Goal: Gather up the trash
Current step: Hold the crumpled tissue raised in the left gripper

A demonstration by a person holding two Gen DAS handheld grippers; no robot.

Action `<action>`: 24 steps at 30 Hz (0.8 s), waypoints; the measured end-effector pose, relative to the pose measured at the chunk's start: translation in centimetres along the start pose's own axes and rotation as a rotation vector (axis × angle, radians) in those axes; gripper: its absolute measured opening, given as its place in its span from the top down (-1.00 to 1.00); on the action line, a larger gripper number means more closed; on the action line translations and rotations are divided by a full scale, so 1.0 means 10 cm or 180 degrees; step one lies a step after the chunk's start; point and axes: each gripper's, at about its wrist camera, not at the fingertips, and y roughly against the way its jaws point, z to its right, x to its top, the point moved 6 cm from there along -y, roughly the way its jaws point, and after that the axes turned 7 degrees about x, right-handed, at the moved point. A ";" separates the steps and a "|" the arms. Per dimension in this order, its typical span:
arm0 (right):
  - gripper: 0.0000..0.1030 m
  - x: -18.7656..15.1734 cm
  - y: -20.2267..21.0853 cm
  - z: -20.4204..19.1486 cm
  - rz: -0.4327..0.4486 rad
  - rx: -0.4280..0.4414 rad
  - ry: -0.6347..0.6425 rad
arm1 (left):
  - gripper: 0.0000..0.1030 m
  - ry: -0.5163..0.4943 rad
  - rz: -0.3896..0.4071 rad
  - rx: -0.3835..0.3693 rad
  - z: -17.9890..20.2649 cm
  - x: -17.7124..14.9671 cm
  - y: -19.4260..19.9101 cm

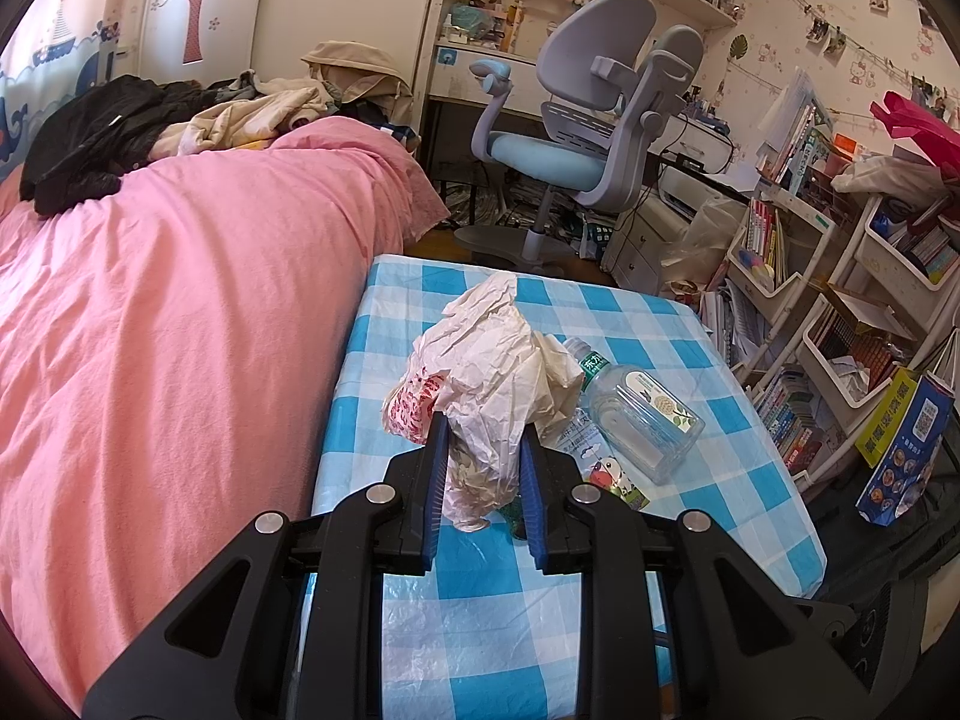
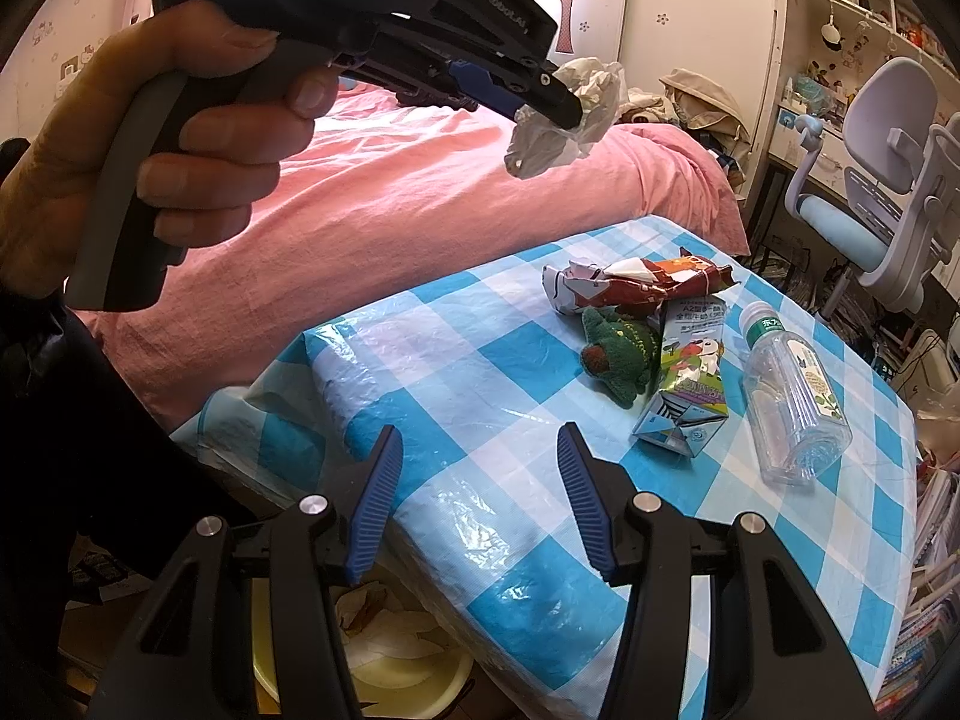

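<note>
Left gripper [image 1: 480, 450]: we see it pinching the crumpled paper wad [image 1: 486, 372], held in the air over the checked table [image 1: 480, 630].
Right gripper [image 2: 474, 480]: spread, nothing between its fingers.
Plastic bottle [image 2: 792, 396]: lying on the table, to that gripper's right.

The blue-and-white checked plastic table cover [image 2: 480, 372] looks glossy and wrinkled. The crumpled white paper wad [image 1: 492, 360] is matt and creased. The clear ribbed plastic bottle [image 2: 792, 408] shines. The crushed red-brown foil wrapper [image 2: 636, 288] glints. The small green plush toy [image 2: 618, 354] is fuzzy cloth. The pink cotton bedcover [image 1: 180, 330] appears soft and matt.
</note>
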 end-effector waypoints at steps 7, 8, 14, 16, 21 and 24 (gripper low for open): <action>-0.03 0.00 0.00 0.00 -0.0002 -0.0001 0.0003 | 0.59 0.0000 -0.0001 0.0001 0.00 0.00 0.00; -0.05 0.00 0.00 0.00 0.0000 -0.0003 0.0003 | 0.59 0.0000 0.0000 0.0001 0.01 0.00 0.00; -0.05 0.00 -0.01 0.00 -0.0003 -0.0001 0.0004 | 0.59 -0.0002 0.0000 0.0002 0.01 0.00 0.00; -0.05 0.00 -0.01 0.00 -0.0002 -0.0002 0.0003 | 0.59 -0.0002 -0.0001 0.0002 0.01 0.00 0.00; -0.05 0.00 -0.01 -0.01 -0.0004 -0.0001 0.0006 | 0.59 -0.0004 -0.0001 0.0003 0.01 0.00 0.00; -0.05 0.00 -0.01 -0.01 -0.0006 -0.0002 0.0002 | 0.59 -0.0005 -0.0001 0.0003 0.02 0.00 0.00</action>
